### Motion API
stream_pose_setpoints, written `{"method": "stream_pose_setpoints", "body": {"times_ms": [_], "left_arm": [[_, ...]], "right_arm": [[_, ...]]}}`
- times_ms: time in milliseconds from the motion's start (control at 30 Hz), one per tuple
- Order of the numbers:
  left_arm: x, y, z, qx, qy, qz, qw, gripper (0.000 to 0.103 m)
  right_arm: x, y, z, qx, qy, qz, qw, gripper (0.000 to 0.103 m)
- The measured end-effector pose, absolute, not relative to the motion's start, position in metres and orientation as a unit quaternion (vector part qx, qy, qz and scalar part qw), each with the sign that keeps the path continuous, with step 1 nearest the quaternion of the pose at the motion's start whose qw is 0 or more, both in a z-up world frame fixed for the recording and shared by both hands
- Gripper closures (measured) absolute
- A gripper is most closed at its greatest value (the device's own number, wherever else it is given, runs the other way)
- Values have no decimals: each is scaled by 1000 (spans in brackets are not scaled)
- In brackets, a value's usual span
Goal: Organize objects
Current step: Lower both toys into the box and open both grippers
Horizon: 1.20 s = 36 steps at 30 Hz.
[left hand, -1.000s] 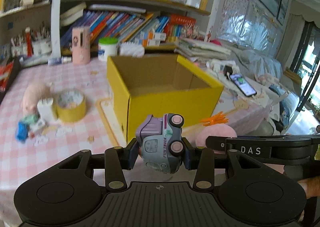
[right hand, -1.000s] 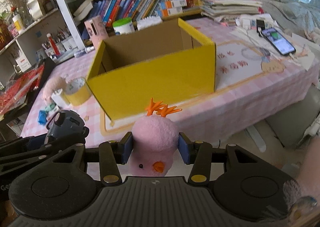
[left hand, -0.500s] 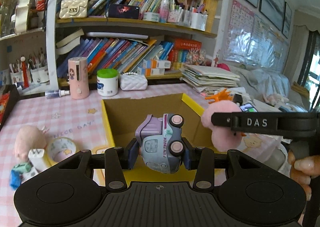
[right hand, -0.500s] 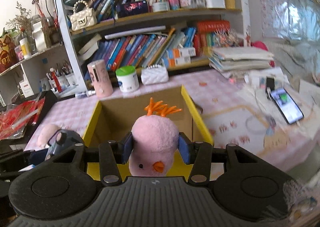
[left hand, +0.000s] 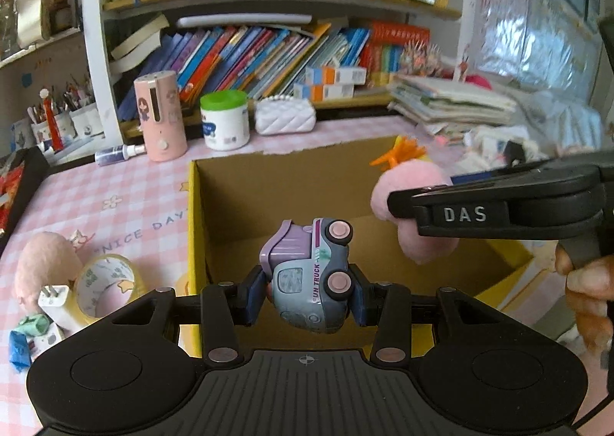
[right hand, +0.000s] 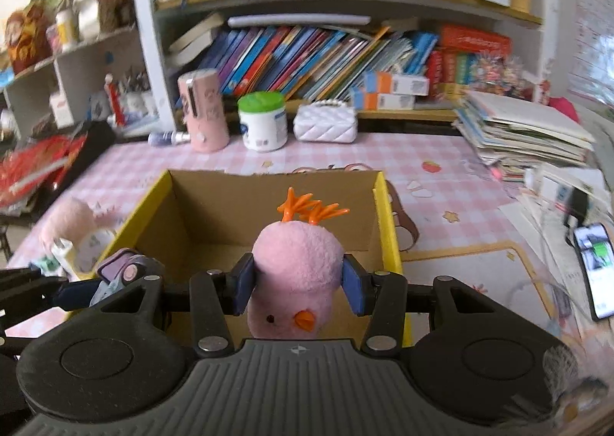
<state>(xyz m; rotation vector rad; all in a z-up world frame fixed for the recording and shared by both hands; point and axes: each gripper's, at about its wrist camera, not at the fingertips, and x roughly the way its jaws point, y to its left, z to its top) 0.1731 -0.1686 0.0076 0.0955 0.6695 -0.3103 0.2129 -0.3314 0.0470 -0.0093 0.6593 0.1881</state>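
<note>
My left gripper (left hand: 307, 292) is shut on a grey and purple toy truck (left hand: 307, 274), held over the open yellow cardboard box (left hand: 193, 228). My right gripper (right hand: 297, 288) is shut on a pink plush chick (right hand: 297, 267) with an orange crest, also held over the box (right hand: 383, 213). The chick (left hand: 410, 190) and the right gripper's body show at the right of the left wrist view. The truck (right hand: 122, 269) shows at the left of the right wrist view. The box looks empty inside.
Left of the box lie a pink plush (left hand: 42, 267), a tape roll (left hand: 109, 282), a white charger (left hand: 53, 301) and small blue items. Behind it stand a pink cylinder (left hand: 159, 115), a green-lidded jar (left hand: 224, 119) and a white purse (left hand: 286, 115). A phone (right hand: 593, 263) lies at right.
Both grippers have risen from in front of the box and moved forward, so the truck and the chick now hang over its opening. Both stay shut on their toys.
</note>
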Motion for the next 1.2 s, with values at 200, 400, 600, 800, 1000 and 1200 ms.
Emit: {"method": "stream_pose_setpoints", "body": {"times_ms": [200,400,600,800,1000,1200], "left_arm": [[188,-180,-6,75,346,-129,926,61],[199,-188,-13,92,356,-116,923,61],[206,-198,-15,109,359,-116,920,61],[210,-204,-22,103,373,-123,914,61],[213,-206,-25,101,375,-124,913,61],[215,-205,-27,97,378,-126,912,61]], "right_arm": [[243,-323,30,-60,345,132,927,58],[263,-313,13,-117,369,162,908,58],[268,-315,2,-148,388,169,894,58],[268,-317,1,-170,390,182,887,58],[270,-320,1,-174,391,181,886,58],[265,-320,1,-184,387,170,887,58]]}}
